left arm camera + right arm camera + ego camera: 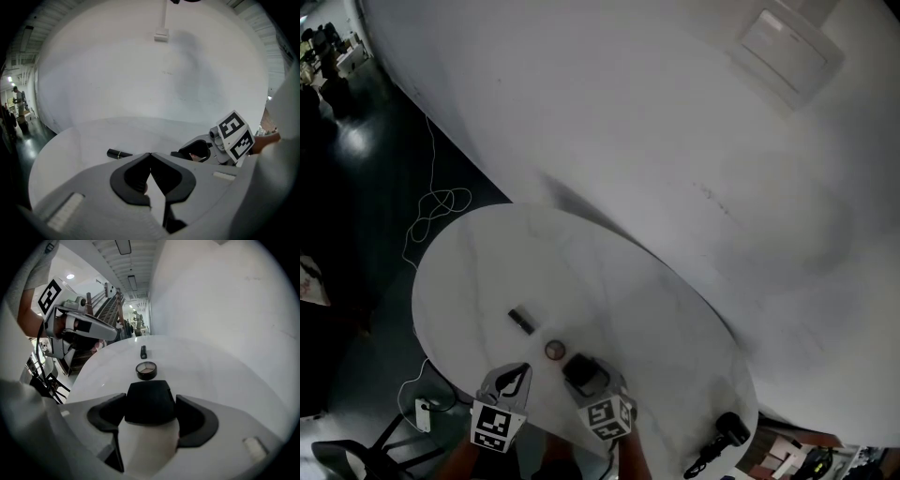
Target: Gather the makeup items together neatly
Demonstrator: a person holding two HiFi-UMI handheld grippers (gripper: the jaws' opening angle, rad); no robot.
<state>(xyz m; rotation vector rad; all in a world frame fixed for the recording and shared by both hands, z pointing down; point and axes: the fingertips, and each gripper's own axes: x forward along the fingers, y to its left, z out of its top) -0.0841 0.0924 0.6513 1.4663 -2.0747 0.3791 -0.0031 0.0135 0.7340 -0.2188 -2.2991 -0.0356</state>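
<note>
The left gripper (518, 372) sits nearest, at the near rim of the round white table (478, 262), its jaws pressed together at the tips with nothing between them. Just beyond it a small black tube (521, 320) lies flat on the tabletop. To the tube's right and a little nearer rests a round compact (554, 350), apart from it. Just right of the compact, the right gripper (587, 375) has its jaws clamped on a black-topped container (150, 404) with a pale body. Well apart, at the table's right edge, lies a black corded object (727, 429).
</note>
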